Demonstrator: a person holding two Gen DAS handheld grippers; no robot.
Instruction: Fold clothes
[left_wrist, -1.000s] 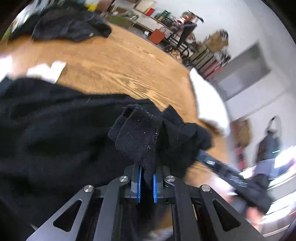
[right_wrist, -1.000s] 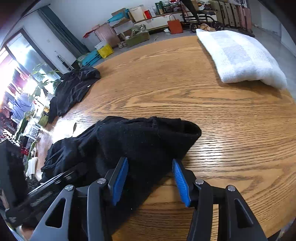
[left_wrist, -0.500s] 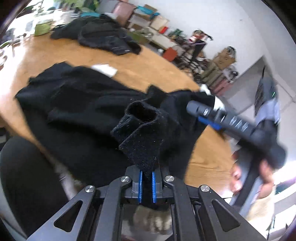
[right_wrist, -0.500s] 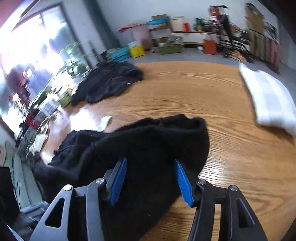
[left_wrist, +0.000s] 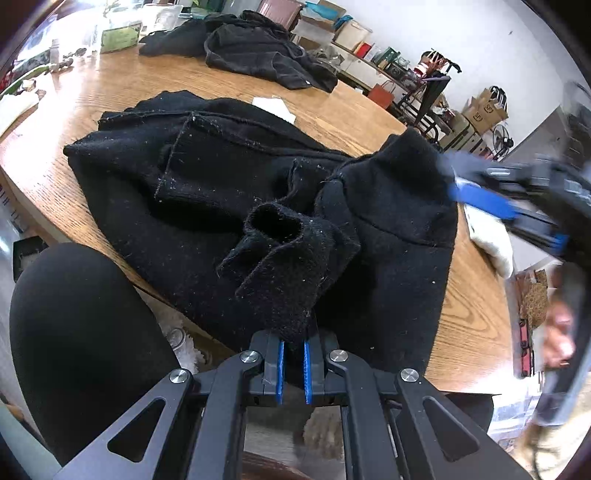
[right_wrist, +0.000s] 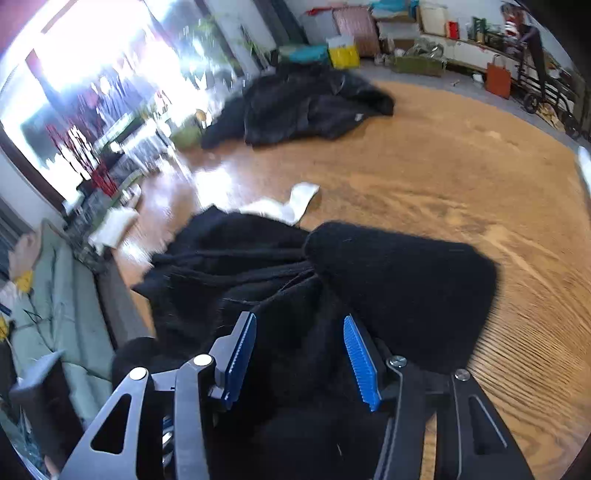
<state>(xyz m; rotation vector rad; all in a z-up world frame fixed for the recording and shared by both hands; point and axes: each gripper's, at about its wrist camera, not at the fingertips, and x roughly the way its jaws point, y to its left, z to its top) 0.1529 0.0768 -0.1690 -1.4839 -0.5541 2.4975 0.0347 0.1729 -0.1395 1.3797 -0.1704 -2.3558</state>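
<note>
A black sweater (left_wrist: 221, 192) lies bunched on the round wooden table (left_wrist: 92, 88). My left gripper (left_wrist: 293, 363) is shut on its sleeve cuff (left_wrist: 280, 258), held up over the table's near edge. My right gripper (right_wrist: 299, 354) is open just above the sweater (right_wrist: 399, 288) near its collar end, with black fabric between and under the blue pads (right_wrist: 356, 362). The right gripper also shows blurred in the left wrist view (left_wrist: 509, 206), at the sweater's far right side.
Another dark garment pile (left_wrist: 255, 51) lies at the table's far side, also seen in the right wrist view (right_wrist: 306, 107). A white paper (right_wrist: 291, 205) lies beside the sweater. A white folded towel (left_wrist: 495, 247) sits at the right edge. A black chair back (left_wrist: 81, 332) stands below the table.
The left gripper has pulled the cuff back toward the table's near edge. The right gripper has swung left over the sweater and stayed open.
</note>
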